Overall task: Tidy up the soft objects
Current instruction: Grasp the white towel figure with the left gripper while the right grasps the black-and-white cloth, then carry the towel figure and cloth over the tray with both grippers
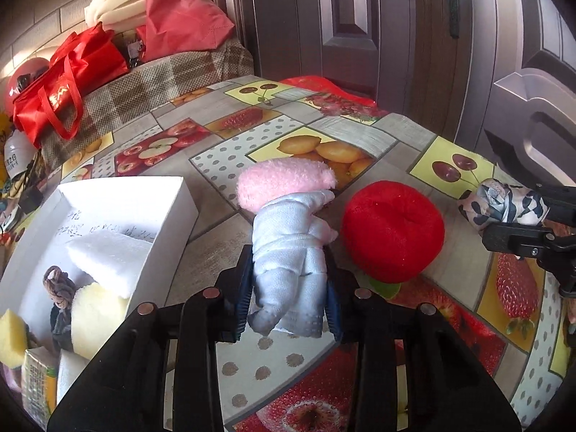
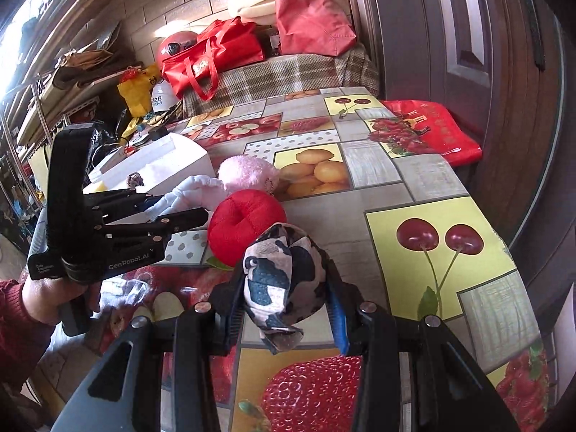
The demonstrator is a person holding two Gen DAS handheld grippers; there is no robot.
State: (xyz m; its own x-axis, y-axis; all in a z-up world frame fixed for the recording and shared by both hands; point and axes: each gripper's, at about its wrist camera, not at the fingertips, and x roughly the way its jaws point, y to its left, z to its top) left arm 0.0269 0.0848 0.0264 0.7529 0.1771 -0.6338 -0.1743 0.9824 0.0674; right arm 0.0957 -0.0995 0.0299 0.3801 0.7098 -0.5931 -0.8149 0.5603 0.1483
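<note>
Far left on my left cam: white box [image 1: 118, 194] on the table [image 1: 406, 133], w/ white foam blocks, a yellow sponge [image 1: 12, 338] and a brown knotted cord [image 1: 59, 286] inside. Just right of it my left gripper [image 1: 288, 298] has its fingers pinching the pale-blue body of a plush doll [image 1: 288, 252]; pads press both sides. The doll's pink fuzzy head [image 1: 284, 180] points away from me, near the box's front corner. Next right, red plush apple [image 1: 392, 230] sits on the table, just beside the doll, green leaf poking out under it. Further right, my right gripper [image 2: 288, 306] has its fingers clamped on a black-and-white cow-print bundle [image 2: 284, 273], held just in front of the apple. On the right cam I see a hand [image 2: 46, 298] in a dark-red sleeve gripping the left unit.
</note>
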